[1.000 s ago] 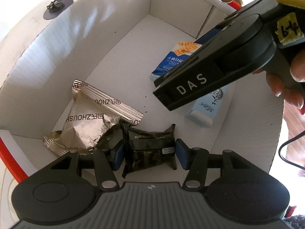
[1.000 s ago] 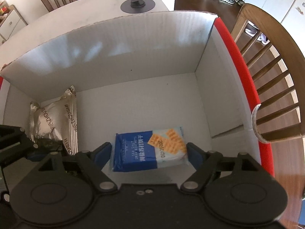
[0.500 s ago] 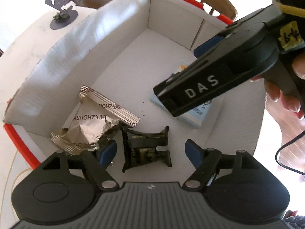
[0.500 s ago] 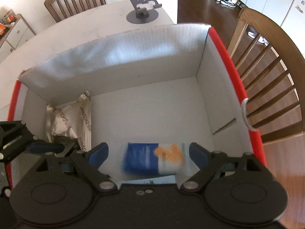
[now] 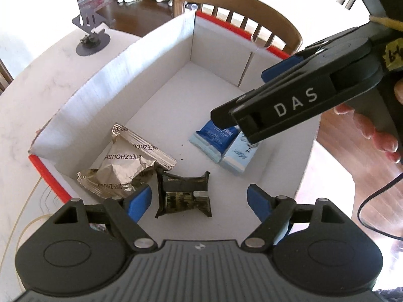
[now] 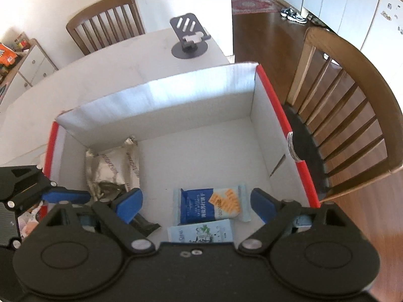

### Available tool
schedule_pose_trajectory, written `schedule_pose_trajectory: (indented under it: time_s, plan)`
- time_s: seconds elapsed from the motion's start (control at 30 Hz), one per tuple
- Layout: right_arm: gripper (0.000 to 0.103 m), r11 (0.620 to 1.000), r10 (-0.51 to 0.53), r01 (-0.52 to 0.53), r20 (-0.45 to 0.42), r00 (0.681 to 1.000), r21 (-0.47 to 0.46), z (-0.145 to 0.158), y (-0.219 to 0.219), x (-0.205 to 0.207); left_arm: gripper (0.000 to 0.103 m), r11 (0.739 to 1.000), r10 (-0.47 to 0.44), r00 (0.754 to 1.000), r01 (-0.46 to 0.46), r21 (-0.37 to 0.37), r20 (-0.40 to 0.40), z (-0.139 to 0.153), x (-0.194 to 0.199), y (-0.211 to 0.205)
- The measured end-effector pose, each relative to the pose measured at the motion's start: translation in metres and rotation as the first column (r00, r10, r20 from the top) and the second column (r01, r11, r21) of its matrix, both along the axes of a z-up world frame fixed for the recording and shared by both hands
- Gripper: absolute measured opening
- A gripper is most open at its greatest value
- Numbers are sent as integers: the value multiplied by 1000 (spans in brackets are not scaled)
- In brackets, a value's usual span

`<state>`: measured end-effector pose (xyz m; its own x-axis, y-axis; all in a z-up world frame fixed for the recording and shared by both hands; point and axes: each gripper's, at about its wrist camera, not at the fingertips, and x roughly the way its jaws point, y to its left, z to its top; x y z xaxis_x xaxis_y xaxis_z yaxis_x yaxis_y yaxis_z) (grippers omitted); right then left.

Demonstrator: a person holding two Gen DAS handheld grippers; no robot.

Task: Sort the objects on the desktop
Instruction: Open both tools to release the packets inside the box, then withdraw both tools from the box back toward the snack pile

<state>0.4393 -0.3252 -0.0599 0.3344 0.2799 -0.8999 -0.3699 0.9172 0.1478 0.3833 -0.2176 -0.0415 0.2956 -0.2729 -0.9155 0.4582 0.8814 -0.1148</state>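
A white cardboard box (image 5: 141, 75) with red edges holds the packets. A dark camouflage packet (image 5: 183, 196) lies on its floor beside a crumpled silver foil packet (image 5: 123, 166). My left gripper (image 5: 199, 198) hangs above the dark packet; its jaws are opening and the pads do not touch it. A blue cracker packet (image 6: 211, 206) rests partly on a light blue packet (image 6: 201, 231) at the box's near right. My right gripper (image 6: 196, 201) stands open above them, holding nothing. The same gripper crosses the upper right of the left wrist view and hides part of the blue packet (image 5: 216, 136).
A dark phone stand (image 6: 189, 37) sits on the white table (image 6: 113, 75) beyond the box. A wooden chair (image 6: 352, 105) stands right of the box and another (image 6: 105, 22) behind the table. A black cable (image 5: 377, 196) hangs at the right. A hand (image 5: 377, 138) holds the right gripper.
Both grippers have risen out of the box. The left jaws widened away from the dark packet, which stays on the floor. The blue packet stays down between the right jaws.
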Motion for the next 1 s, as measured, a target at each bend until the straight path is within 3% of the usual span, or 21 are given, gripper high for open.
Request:
schedule_pose_trajectory:
  time_s: [0.93,1.0]
  plan:
    - [95,996,14,-26,138,990,86,63,17,-86,83,996,40,988,-27,-89,151,46,-63,49]
    - [95,996,17,-31,155,988,87,67,20,-94,88,995,47,986,-32,-94,160,49,-69,53]
